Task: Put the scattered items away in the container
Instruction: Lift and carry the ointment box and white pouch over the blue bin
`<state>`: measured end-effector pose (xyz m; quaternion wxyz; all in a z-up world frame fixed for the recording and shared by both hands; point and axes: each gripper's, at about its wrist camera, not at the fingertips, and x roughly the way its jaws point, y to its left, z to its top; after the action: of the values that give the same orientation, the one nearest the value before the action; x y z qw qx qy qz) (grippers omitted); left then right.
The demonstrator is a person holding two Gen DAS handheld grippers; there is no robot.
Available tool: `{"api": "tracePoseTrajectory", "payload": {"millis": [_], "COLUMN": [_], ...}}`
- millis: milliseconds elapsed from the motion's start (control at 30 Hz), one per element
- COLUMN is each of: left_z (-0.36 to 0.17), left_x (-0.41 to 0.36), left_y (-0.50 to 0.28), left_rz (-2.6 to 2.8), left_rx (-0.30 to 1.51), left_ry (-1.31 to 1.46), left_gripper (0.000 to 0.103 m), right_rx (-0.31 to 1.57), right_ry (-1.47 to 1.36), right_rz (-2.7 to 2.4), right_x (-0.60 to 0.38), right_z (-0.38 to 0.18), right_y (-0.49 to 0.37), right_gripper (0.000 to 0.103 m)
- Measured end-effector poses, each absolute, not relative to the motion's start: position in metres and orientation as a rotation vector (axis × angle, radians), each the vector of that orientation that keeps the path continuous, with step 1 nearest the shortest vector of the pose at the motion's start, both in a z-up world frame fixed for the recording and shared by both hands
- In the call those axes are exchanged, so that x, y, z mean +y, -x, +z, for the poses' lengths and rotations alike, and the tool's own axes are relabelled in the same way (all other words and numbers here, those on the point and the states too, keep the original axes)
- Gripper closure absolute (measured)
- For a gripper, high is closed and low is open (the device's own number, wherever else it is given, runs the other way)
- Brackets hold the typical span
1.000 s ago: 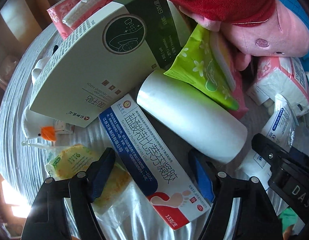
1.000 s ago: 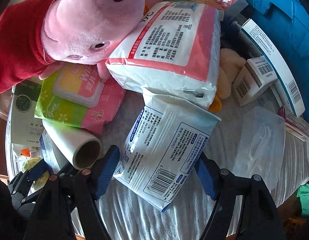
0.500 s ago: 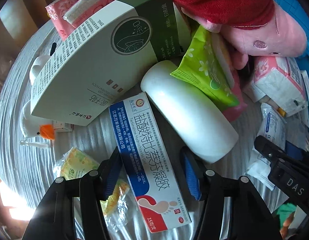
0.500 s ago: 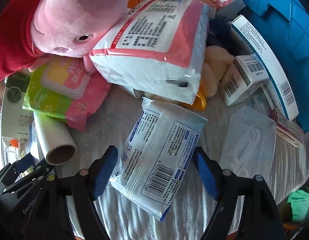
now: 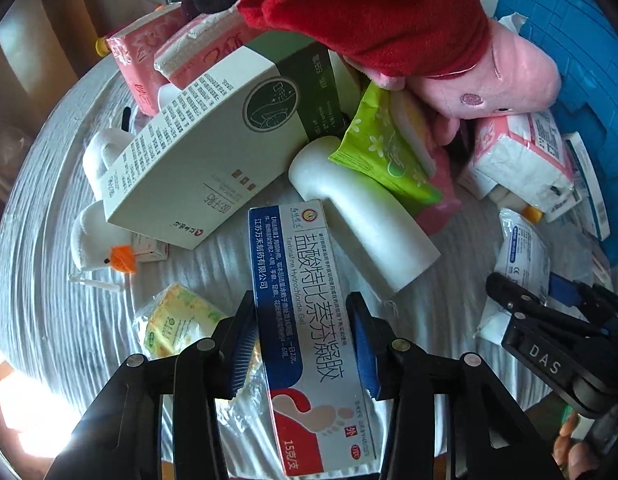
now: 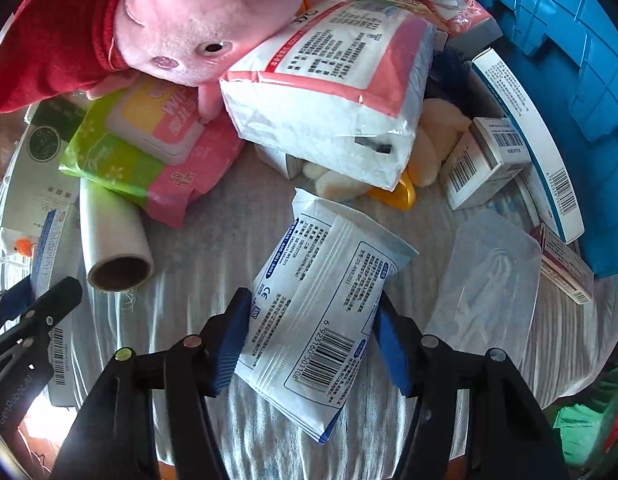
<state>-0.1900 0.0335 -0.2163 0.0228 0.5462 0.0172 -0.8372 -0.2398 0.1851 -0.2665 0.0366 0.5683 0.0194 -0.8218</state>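
Observation:
My left gripper is shut on a long blue-and-white medicine box with a foot picture, lying on the grey cloth. My right gripper is shut on a white-and-blue sealed pouch with a barcode. The blue plastic container stands at the far right; it also shows in the left wrist view. The right gripper's body shows at the right of the left wrist view.
A pink pig plush in red, a pink-and-white tissue pack, green-pink wipes, a white roll, a large white-green box, a duck toy, small boxes and a clear bag crowd the cloth.
Both grippers have closed from wide open: the left onto the medicine box, the right onto the white-and-blue pouch. Both views have pulled back slightly.

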Motion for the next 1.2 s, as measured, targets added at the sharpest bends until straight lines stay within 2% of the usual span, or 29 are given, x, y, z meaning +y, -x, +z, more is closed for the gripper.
{"api": "tracePoseTrajectory", "payload": {"millis": [167, 300, 400, 500, 700, 1200], "left_z": [-0.190, -0.193, -0.191, -0.188, -0.157, -0.076], "left_x": [0.030, 0.046, 0.034, 0.017, 0.008, 0.016], "left_y": [0.178, 0.177, 0.178, 0.181, 0.194, 0.197], "left_rz": [-2.640, -2.669, -2.703, -2.742, -2.790, -2.974], "left_rx": [0.059, 0.054, 0.058, 0.043, 0.024, -0.010], "left_ry": [-1.635, -1.598, -1.562, -1.508, -1.415, -1.164], "left_gripper": [0.063, 0.064, 0.064, 0.064, 0.064, 0.063], "right_rx": [0.034, 0.025, 0.029, 0.027, 0.051, 0.165], "right_ry": [-1.706, -1.641, -1.587, -1.518, -1.377, -1.088], "right_rz": [-2.523, -2.544, -2.555, -2.573, -2.619, -2.782], "right_x": [0.188, 0.187, 0.183, 0.164, 0.149, 0.149], "right_z": [-0.251, -0.229, -0.210, -0.214, -0.153, -0.055], "right_y": [0.232, 0.227, 0.225, 0.215, 0.208, 0.213], "right_gripper": [0.045, 0.045, 0.045, 0.045, 0.045, 0.045]}}
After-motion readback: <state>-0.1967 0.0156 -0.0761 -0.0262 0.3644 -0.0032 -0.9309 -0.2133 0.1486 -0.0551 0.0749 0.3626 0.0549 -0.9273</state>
